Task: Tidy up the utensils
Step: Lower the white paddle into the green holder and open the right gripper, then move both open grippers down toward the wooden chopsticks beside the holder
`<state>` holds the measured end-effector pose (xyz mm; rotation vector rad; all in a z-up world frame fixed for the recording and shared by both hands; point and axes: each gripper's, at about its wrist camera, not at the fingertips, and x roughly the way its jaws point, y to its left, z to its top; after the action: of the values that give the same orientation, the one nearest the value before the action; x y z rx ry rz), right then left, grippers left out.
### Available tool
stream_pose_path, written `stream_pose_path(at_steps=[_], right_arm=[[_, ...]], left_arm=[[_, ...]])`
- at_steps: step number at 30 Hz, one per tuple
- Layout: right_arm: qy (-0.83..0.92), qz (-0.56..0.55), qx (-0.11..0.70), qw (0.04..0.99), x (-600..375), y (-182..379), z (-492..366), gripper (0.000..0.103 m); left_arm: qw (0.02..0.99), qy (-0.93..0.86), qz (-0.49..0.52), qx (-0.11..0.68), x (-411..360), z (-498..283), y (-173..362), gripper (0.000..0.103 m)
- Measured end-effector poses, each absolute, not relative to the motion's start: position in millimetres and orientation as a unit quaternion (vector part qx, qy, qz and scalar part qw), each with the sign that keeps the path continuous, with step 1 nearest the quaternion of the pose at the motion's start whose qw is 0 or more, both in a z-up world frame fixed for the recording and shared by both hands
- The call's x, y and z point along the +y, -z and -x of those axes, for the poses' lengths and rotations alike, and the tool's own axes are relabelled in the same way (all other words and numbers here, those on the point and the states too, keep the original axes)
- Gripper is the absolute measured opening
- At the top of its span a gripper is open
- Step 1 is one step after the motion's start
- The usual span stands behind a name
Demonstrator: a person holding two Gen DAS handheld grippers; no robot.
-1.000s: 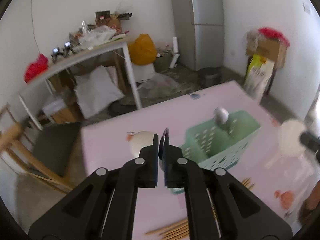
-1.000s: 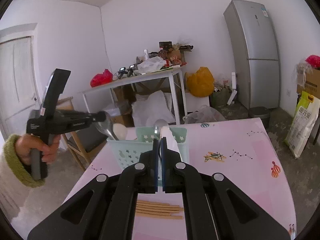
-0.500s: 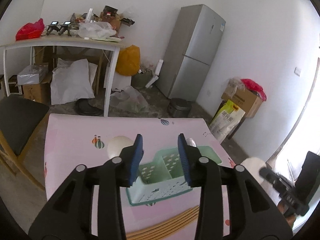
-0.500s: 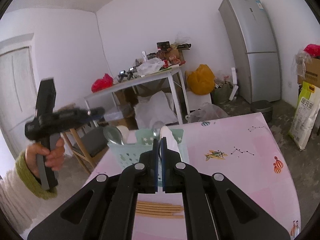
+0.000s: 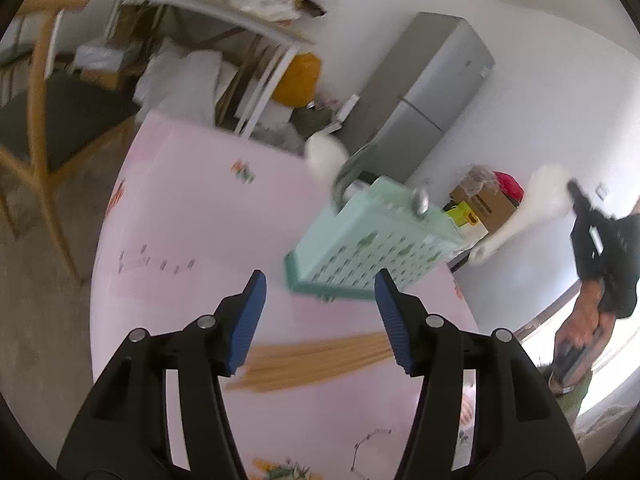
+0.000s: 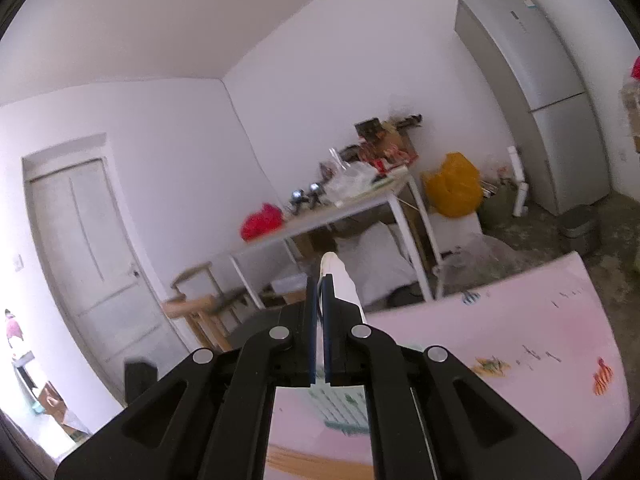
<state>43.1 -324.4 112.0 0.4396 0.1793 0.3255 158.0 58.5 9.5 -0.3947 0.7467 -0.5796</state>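
Two grippers: your left fingers have just been spreading, empty, chopsticks below, basket beyond; your right fingers clench a white spoon.

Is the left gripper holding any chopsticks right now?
No: the left gripper has just been opening and stands empty above the chopsticks on the pink table.

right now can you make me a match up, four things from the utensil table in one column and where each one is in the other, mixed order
Things:
1. chopsticks
2. green basket
3. white spoon
4. left gripper

Places or states:
a. clamped in the shut right gripper
b. jaws apart, nothing between them
c. lying flat on the pink table
d. standing on the table with spoons in it

Pairs: 1-c, 2-d, 3-a, 4-b
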Motion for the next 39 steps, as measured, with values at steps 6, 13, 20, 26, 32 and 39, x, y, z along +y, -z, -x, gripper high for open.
stream_pose_path(at_steps=[6, 13, 20, 26, 32, 39], right_arm=[[-0.176, -0.227, 0.078, 0.955, -324, -119, -77, 0.003], [-0.153, -0.233, 0.114, 0.954, -324, -92, -123, 0.003], [-0.142, -0.252, 0.183, 0.94, -328, -38, -144, 0.008], [-0.124, -0.249, 0.203, 0.939, -333, -29, -134, 0.026], [-0.105, -0.257, 0.177, 0.944, -348, -40, -111, 0.038], [-0.085, -0.276, 0.191, 0.938, -353, -29, -71, 0.038]], left_arm=[[0.87, 0.258, 0.195, 0.371, 74, -151, 6, 0.054], [0.878, 0.264, 0.181, 0.356, 71, -157, 1, 0.058], [0.876, 0.27, 0.175, 0.361, 65, -159, 6, 0.058], [0.878, 0.267, 0.171, 0.357, 66, -158, 6, 0.058], [0.884, 0.261, 0.167, 0.35, 65, -154, 2, 0.058], [0.899, 0.227, 0.099, 0.362, 45, -161, 2, 0.049]])
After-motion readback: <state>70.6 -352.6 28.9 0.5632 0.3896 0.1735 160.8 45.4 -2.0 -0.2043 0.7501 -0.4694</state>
